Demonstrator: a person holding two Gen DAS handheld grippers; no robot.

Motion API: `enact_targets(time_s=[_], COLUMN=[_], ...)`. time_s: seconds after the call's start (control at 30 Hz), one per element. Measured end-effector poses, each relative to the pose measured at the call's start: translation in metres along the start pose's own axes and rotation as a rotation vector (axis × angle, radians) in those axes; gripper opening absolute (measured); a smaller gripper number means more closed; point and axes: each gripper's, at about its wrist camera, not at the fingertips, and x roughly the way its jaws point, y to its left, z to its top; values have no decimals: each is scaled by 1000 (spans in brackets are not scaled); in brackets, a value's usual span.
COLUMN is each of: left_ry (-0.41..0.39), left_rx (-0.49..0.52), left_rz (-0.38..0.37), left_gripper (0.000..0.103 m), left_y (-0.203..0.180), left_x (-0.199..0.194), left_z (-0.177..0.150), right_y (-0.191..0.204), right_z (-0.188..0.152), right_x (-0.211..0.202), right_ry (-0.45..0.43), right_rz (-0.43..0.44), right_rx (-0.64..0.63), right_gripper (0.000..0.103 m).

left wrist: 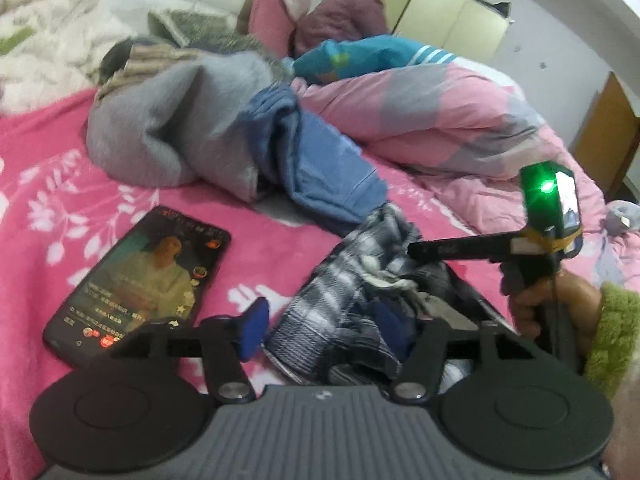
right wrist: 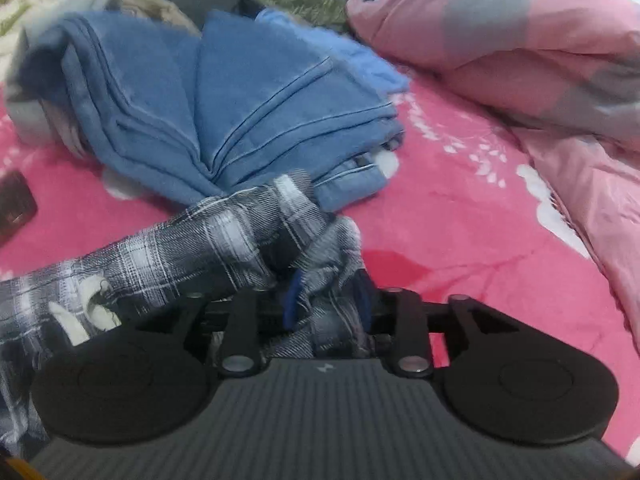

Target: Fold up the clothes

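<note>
A pink floral bed sheet carries everything here, with a pink-and-grey quilt heaped along the bed's far right side and a grey garment slumped toward the middle. Just in front of that, a folded blue garment rests mid-bed. The plaid shirt, the piece apparently being worked, lies bunched at the bed's near edge, touching the blue garment's nearest corner. A phone with a lit screen lies on the sheet near the left front. The right gripper is nearly closed, its blue pads pinching a fold of the plaid shirt. The left gripper stands wide open with the plaid cloth bunched between its fingers; whether either pad touches the cloth cannot be told. The step in hand looks like gathering the shirt to spread it; the next move likely calls for the left gripper to close on an opposite edge and draw the cloth flat.
</note>
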Motion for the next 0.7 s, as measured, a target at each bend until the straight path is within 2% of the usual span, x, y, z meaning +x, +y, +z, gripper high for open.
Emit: enact_targets(time_s=[0.13,0.2,0.3,0.37,0.43,0.47,0.53,0.6,0.7], left_ry=[-21,-15,26,63,32,32,38,54,23], left_rx=[-26,-82,-228,-277,-257,-250,-238,-244,-265], left_rz=[1,-20,-61,-71,-49,-48,-71,-60,-76], left_gripper=[71,72,71,69,69,69,57,32,16], left_y=[-2,1,7,8,2,0,-2,1,10], left_x=[-16,-24,-26,-18,-14,-10,1,15,25], left_z=[-6,-16,-36,-48,-52,-50,-45,-43,-49], right_y=[-31,-47,-63,-65,-58,-55,-48,-41,-41], right_z=[1,0,-5,-10,-15,-18,-17,-11,-5], right_x=[-48,-74,-99,-101,-91,-85,-65,-45,-14], right_ry=[-66,-85,-75,-47,-18,-4,34,47,55], right_rz=[40,64,124,151,157,159,168,164,173], right_rx=[112,169,241,253,232,221,210,194,222], right_gripper=[51,56,61,73,83,83,83,83,83])
